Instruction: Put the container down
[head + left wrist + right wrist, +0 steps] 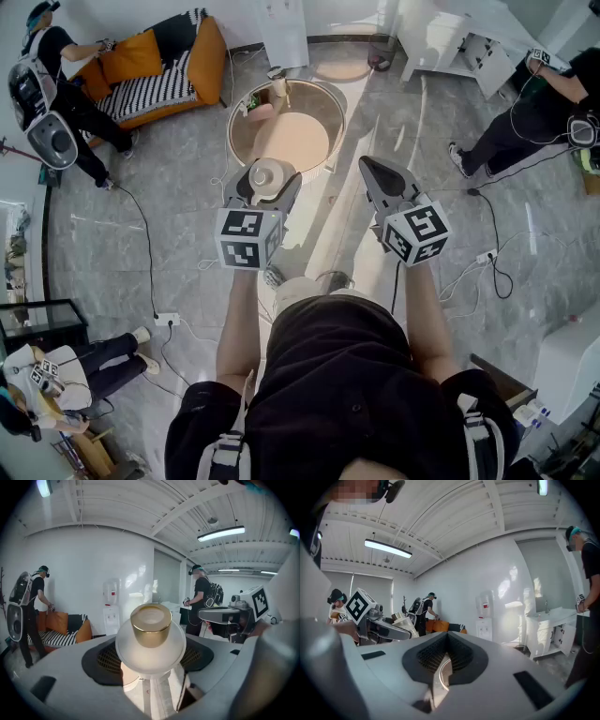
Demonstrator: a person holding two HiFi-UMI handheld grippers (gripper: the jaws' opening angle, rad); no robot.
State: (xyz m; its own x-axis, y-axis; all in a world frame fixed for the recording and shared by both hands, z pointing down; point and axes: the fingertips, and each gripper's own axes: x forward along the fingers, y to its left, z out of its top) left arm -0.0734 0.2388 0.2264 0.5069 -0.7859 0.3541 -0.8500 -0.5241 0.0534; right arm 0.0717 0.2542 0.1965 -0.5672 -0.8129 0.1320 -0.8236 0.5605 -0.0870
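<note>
A frosted white container (266,179) with a gold cap (150,625) sits upright between the jaws of my left gripper (264,187), which is shut on it and holds it in the air. In the left gripper view the container (150,648) fills the middle, with both jaw pads against its sides. It hangs just short of the near rim of a round table (298,141). To the right, at about the same height, my right gripper (382,180) has its jaws together with nothing in them. The right gripper view shows those jaws (443,667) meeting, with the left gripper (382,625) at its left.
A cup and small items (266,99) stand on the table's far side. An orange sofa (159,61) is at the back left and white cabinets (459,42) at the back right. Other people stand around. Cables and a power strip (167,319) lie on the floor.
</note>
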